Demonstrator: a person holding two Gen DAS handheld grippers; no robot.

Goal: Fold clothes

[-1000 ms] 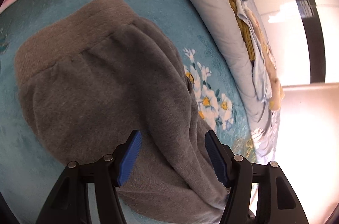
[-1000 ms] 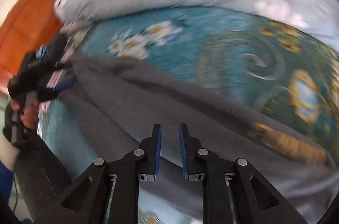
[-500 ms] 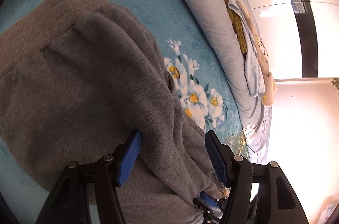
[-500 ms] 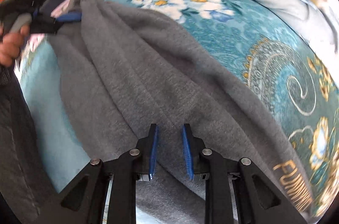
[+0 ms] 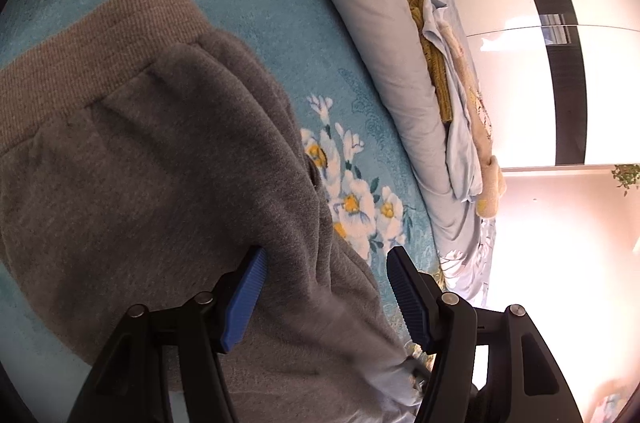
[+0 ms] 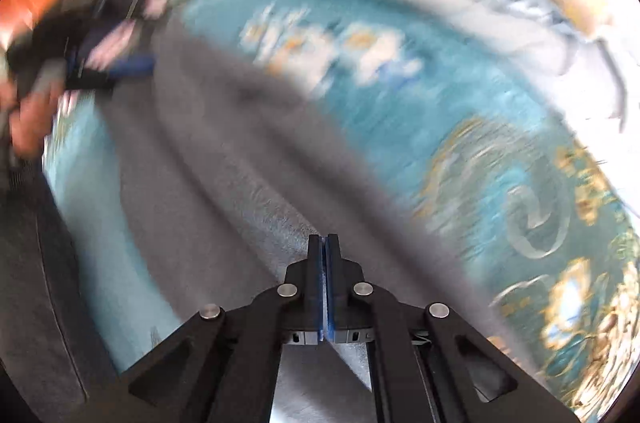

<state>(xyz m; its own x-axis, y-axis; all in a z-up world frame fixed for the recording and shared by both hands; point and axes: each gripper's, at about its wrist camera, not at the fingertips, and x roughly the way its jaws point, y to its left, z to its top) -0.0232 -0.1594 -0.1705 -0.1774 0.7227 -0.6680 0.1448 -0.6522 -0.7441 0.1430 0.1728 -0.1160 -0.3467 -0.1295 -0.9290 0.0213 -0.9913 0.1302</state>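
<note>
**Inspector:** Trousers, grey fleece, lie spread on the teal flowered bedcover of the bed. The ribbed waistband points away from the left wrist camera; the legs run down toward the right tongs.

**Clerk:** Handling?

**Inspector:** My judgement: soft, limp, fairly thick. The cloth drapes in long ridges and holds no shape. Light enough for one pinch, though it will sag and trail when lifted. The nap looks grippy, not slippery. Nothing fragile.

**Clerk:** Where to take hold?

**Inspector:** The waistband is the firmest part and gives a clean edge. The leg ends would be the matching hold for a lengthwise fold. A pinch in the middle of the cloth would only bunch it.

**Clerk:** State of the tongs?

**Inspector:** Left tongs are released, pads wide apart, hovering over the trousers near their edge by the white flowers. Cloth lies below the gap, but the pads do not press it. Right tongs are clenched, pads together, over a leg fold. Whether a thin layer of cloth is caught between them, I cannot tell; that view is badly blurred.

**Clerk:** Any writing or brands?

**Inspector:** None legible at this moment. No label shows on the trousers. A pale quilt lies rolled along the far edge of the bed.
</note>
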